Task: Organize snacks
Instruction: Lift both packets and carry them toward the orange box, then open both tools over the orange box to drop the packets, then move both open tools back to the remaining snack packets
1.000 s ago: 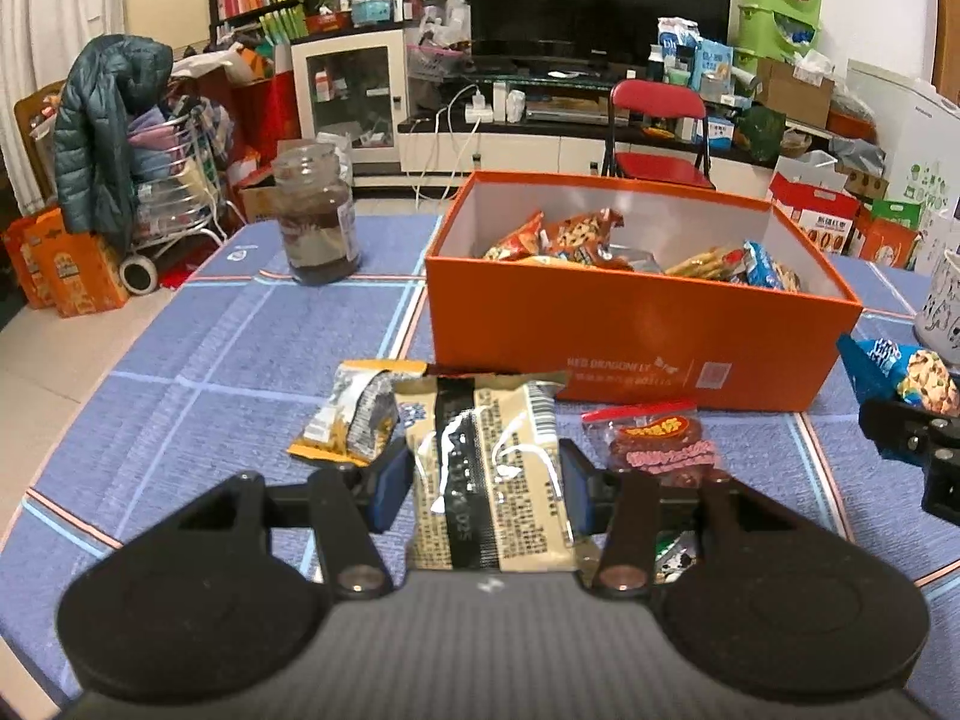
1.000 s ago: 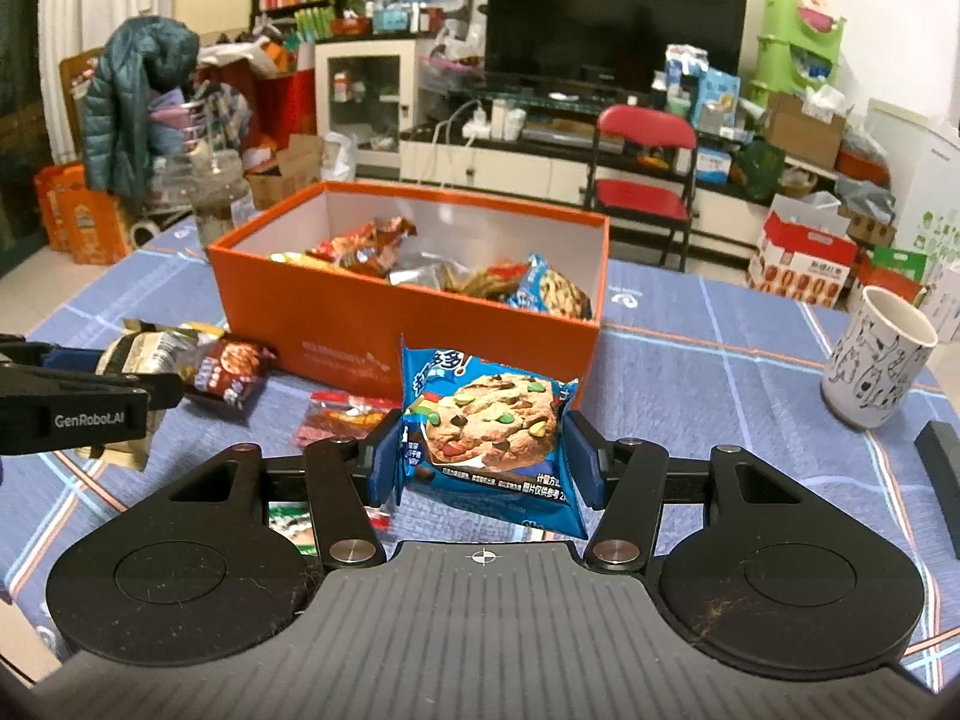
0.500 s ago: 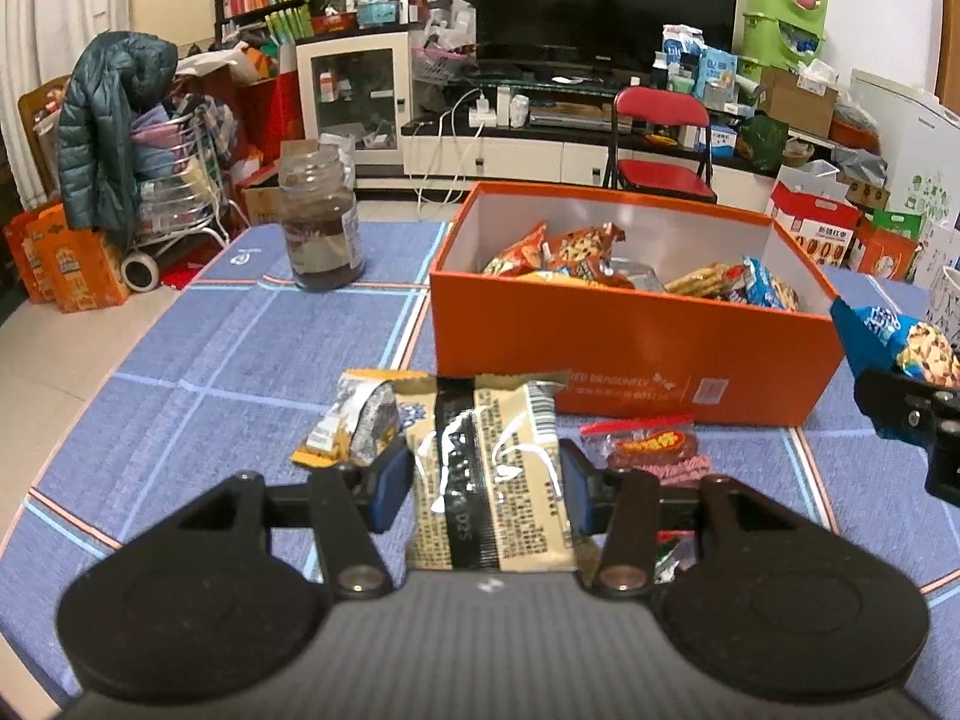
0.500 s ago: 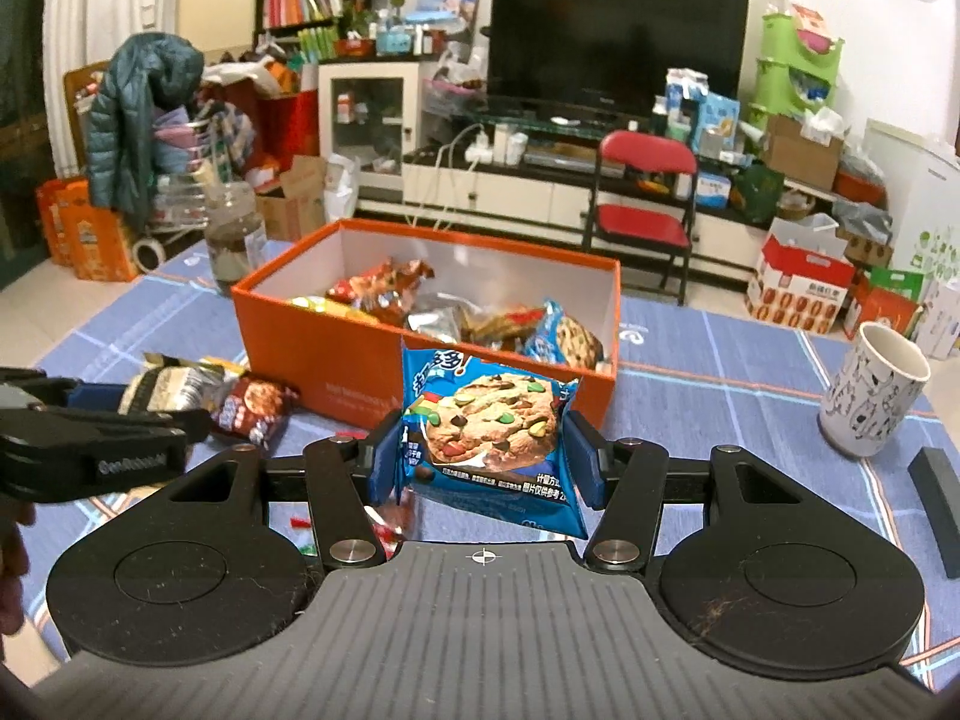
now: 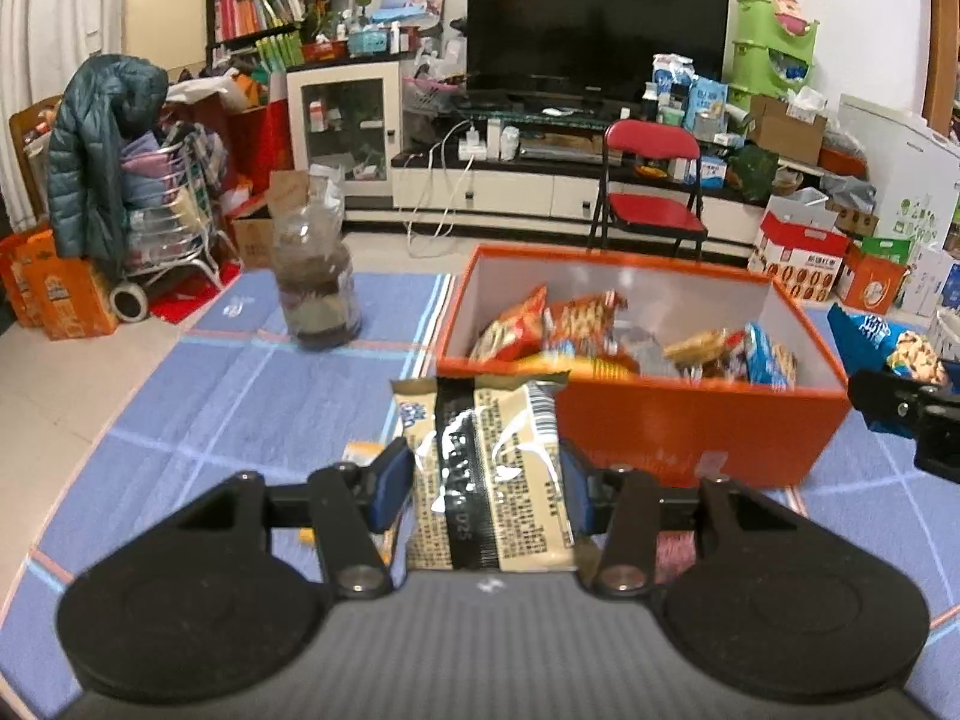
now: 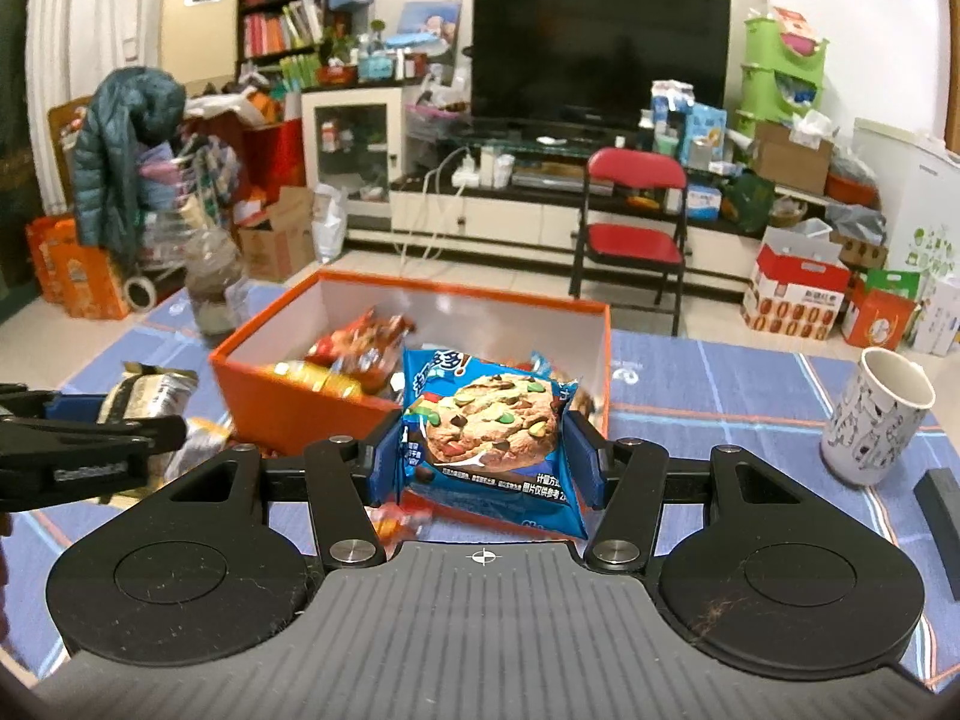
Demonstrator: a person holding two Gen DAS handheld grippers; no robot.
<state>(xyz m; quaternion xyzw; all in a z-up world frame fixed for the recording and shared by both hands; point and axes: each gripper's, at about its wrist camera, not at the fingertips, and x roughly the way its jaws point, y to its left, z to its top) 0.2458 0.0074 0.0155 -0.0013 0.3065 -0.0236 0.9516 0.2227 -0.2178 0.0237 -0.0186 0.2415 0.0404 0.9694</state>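
My left gripper (image 5: 485,483) is shut on a beige snack packet with a black stripe (image 5: 487,474), held above the table just in front of the orange box (image 5: 678,426). My right gripper (image 6: 485,461) is shut on a blue chocolate-chip cookie packet (image 6: 489,426), raised near the front edge of the same orange box (image 6: 288,405). Several snack packets lie inside the box. In the right wrist view the left gripper (image 6: 90,420) shows at the left edge with its beige packet (image 6: 144,396). The blue cookie packet (image 5: 888,345) also appears at the right edge of the left wrist view.
A blue checked cloth (image 5: 210,396) covers the table. A brown-filled jar (image 5: 315,294) stands left of the box. A patterned white cup (image 6: 873,417) stands at the right, with a dark block (image 6: 939,516) beside it. Loose snack packets (image 6: 396,519) lie under the grippers. A red folding chair (image 6: 633,222) stands beyond the table.
Both grippers have risen with their packets and moved closer to the orange box, so more of its inside shows. The grips have not changed.
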